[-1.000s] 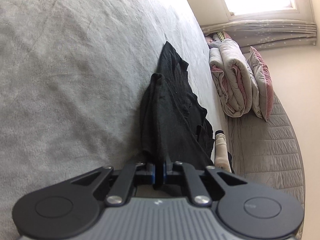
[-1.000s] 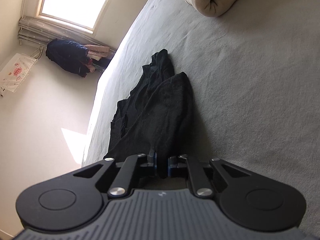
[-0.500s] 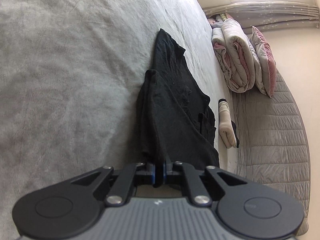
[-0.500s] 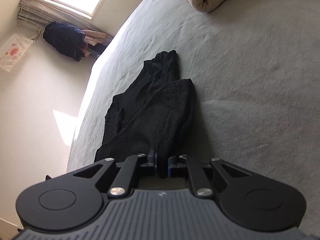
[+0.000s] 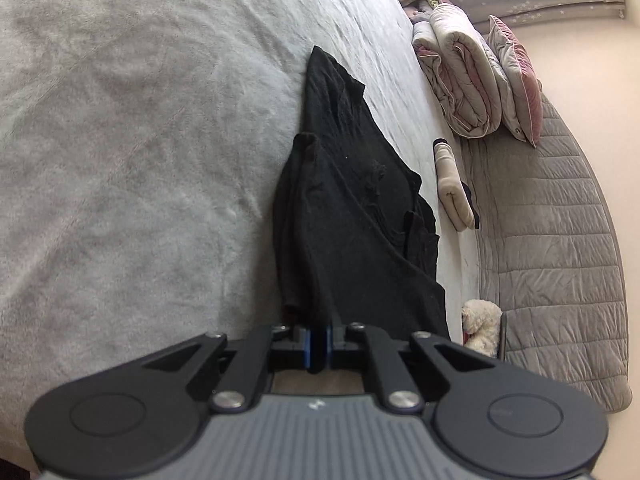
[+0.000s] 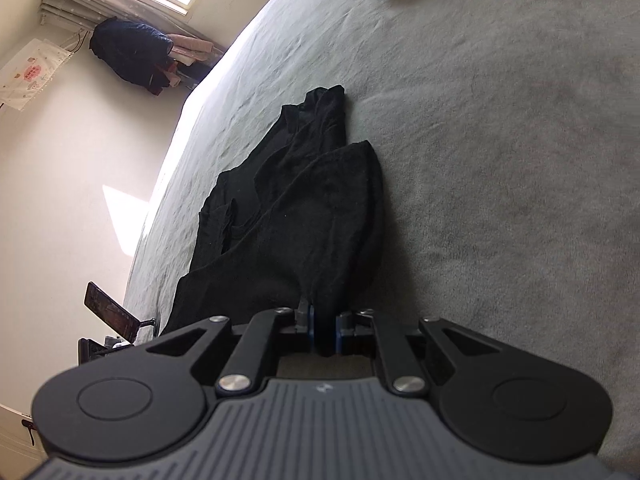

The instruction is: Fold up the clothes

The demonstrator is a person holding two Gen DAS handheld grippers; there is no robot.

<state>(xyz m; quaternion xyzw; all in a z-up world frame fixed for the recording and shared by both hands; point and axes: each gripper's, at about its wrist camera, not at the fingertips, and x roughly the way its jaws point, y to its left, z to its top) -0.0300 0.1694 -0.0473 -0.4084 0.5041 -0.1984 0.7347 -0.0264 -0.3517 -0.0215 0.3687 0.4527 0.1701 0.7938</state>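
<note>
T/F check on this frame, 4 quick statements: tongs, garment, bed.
1. Both tongs are clamped on the black garment. True: left tongs and right tongs each pinch its fabric.
2. The garment hangs fully clear of the bed. False: its far end lies on the grey bedspread.
3. A rolled quilt lies beyond the garment in the left view. True.
4. The garment is white. False: black.

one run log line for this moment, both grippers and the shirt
left gripper: shut on black shirt | right gripper: shut on black shirt | shirt: trailing on grey bed | fold: not yet done
</note>
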